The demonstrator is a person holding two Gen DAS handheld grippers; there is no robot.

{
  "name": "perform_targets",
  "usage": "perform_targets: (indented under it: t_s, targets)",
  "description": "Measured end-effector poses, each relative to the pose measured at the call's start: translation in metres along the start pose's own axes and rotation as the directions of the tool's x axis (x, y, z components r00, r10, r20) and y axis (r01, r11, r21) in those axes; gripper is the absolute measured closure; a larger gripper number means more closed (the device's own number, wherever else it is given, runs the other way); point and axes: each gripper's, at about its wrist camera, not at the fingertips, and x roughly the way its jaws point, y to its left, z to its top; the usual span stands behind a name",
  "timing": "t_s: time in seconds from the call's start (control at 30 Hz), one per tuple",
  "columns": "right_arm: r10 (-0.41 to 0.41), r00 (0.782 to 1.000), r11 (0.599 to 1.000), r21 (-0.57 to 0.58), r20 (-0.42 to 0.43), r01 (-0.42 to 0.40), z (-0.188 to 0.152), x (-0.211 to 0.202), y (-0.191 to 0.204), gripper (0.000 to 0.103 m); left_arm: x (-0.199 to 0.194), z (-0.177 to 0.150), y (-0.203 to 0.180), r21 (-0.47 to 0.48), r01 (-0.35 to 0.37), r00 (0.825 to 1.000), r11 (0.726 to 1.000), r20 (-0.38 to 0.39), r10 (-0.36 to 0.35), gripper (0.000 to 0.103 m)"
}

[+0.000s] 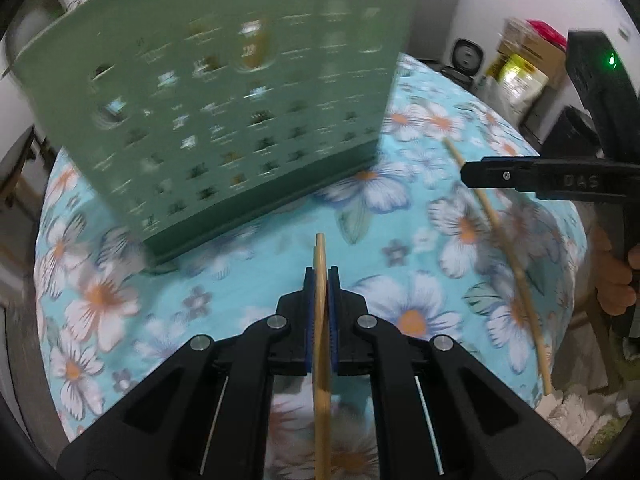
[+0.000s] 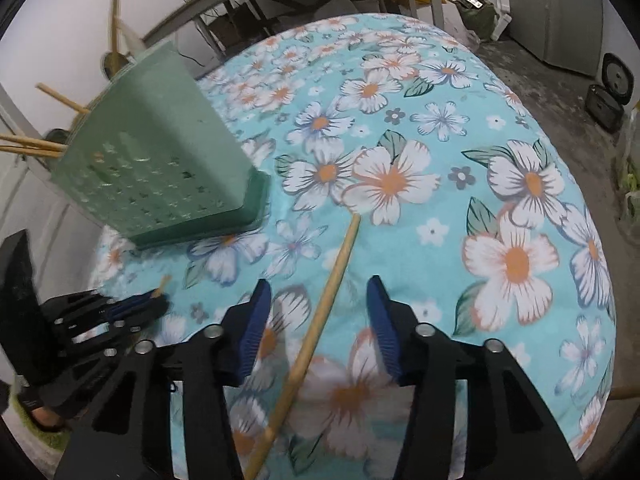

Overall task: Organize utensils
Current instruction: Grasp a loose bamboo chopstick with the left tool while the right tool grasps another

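left gripper clenched on a wooden stick | right gripper released, jaws astride a second wooden stick lying on floral cloth | green perforated holder far left, sticks poking out

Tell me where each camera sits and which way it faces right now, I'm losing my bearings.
Left wrist: rides the left tool, angled down at the floral tablecloth and green perforated holder; its pads are shut on a wooden chopstick; the right tool and a hand show at right.
Right wrist: rides the right tool, angled down at the cloth; a second chopstick lies between its open pads; the left tool shows lower left.
Shared: holder, tablecloth, both chopsticks, both tools.
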Motion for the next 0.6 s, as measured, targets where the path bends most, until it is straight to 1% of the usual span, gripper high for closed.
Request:
perform_targets:
  t_s: [0.07,0.17,0.27,0.33,0.4,0.5,0.6]
  targets:
    - [-0.027,1.000,1.000,0.008,-0.014,0.027,0.004,0.009,0.000,0.065,0.001,-0.002,0.007,-0.020,-0.006,1.000,1.000,0.000,0.006,0.098]
    - [-0.073,0.997,0.997,-0.008,-0.005,0.073,0.009,0.017,0.004,0.070,0.004,-0.003,0.015,-0.046,0.006,1.000,0.999,-0.010,-0.006,0.098]
    - [-0.097,0.995,0.995,-0.008,0.004,0.097,0.011,0.020,0.006,0.080,0.006,-0.002,0.015,-0.046,0.004,1.000,0.999,-0.015,-0.005,0.098]
    - [-0.084,0.996,0.996,0.007,0.002,0.084,0.012,0.020,0.004,0.090,0.007,-0.001,0.016,-0.047,0.003,1.000,0.999,-0.019,-0.004,0.098]
    - [-0.061,0.998,0.998,0.036,0.002,0.061,0.013,0.017,-0.001,0.090,0.010,0.002,0.012,-0.054,0.005,1.000,0.999,-0.022,-0.007,0.098]
    - [-0.005,1.000,0.996,0.088,0.009,0.004,0.012,0.011,-0.007,0.092,0.014,0.004,0.013,-0.085,0.024,0.999,0.996,-0.024,-0.026,0.098]
    - [0.027,0.999,0.994,0.109,0.030,-0.031,0.011,0.001,-0.008,0.094,0.012,0.004,0.019,-0.115,0.042,0.999,0.992,-0.022,-0.045,0.098]
